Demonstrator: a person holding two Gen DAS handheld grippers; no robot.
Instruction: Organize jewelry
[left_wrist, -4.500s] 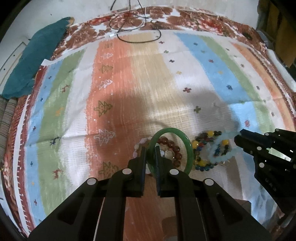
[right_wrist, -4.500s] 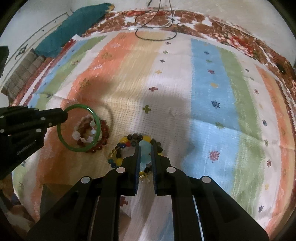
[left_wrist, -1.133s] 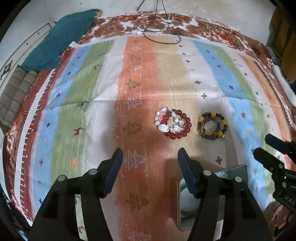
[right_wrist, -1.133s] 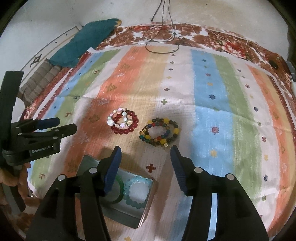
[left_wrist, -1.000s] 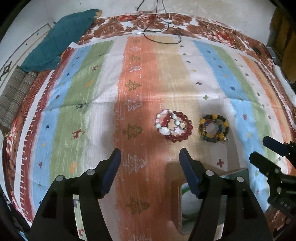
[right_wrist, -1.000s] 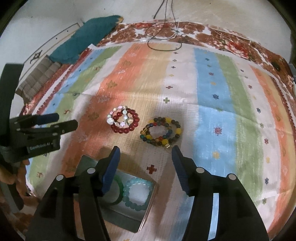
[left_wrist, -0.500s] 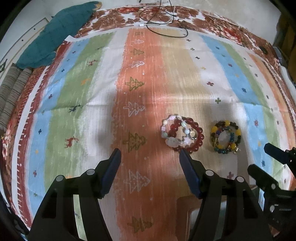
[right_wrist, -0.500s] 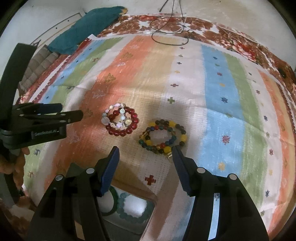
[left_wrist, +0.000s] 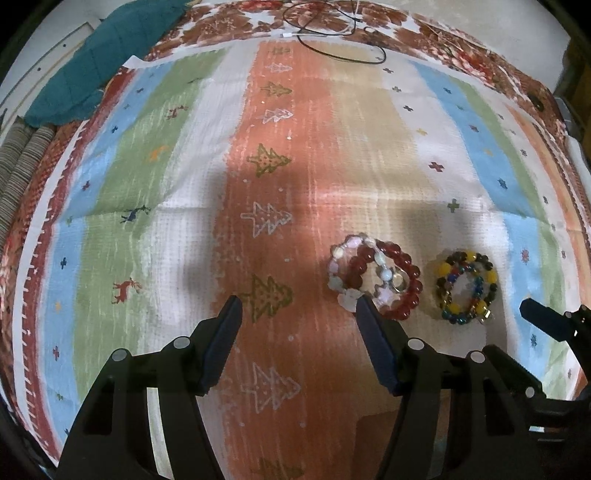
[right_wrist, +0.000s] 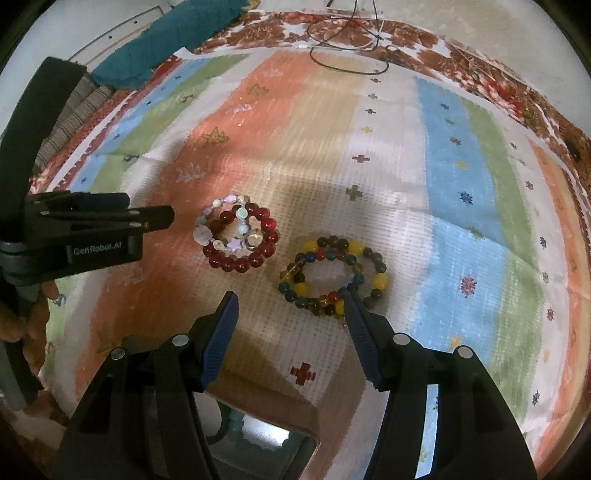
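Note:
A red bead bracelet (left_wrist: 402, 280) with a pale pink-and-white bead bracelet (left_wrist: 347, 266) across it lies on the striped cloth. A multicoloured bead bracelet (left_wrist: 466, 287) lies to its right. Both also show in the right wrist view: the red one (right_wrist: 255, 254) and the multicoloured one (right_wrist: 332, 280). My left gripper (left_wrist: 297, 308) is open and empty, its right finger just short of the red bracelet. My right gripper (right_wrist: 290, 302) is open and empty, its right finger at the multicoloured bracelet's near edge. A metal tray (right_wrist: 280, 448) below the right gripper holds a green bangle and a pale blue bracelet, mostly hidden.
The striped cloth (left_wrist: 295, 155) covers a bed. A teal pillow (left_wrist: 103, 55) lies at the far left and a black cable (left_wrist: 332, 37) at the far edge. The left gripper shows at the left of the right wrist view (right_wrist: 155, 218).
Both grippers let go of the green bangle and pale blue bracelet, which now lie in the tray. Both, open, have moved forward toward the bracelets on the cloth.

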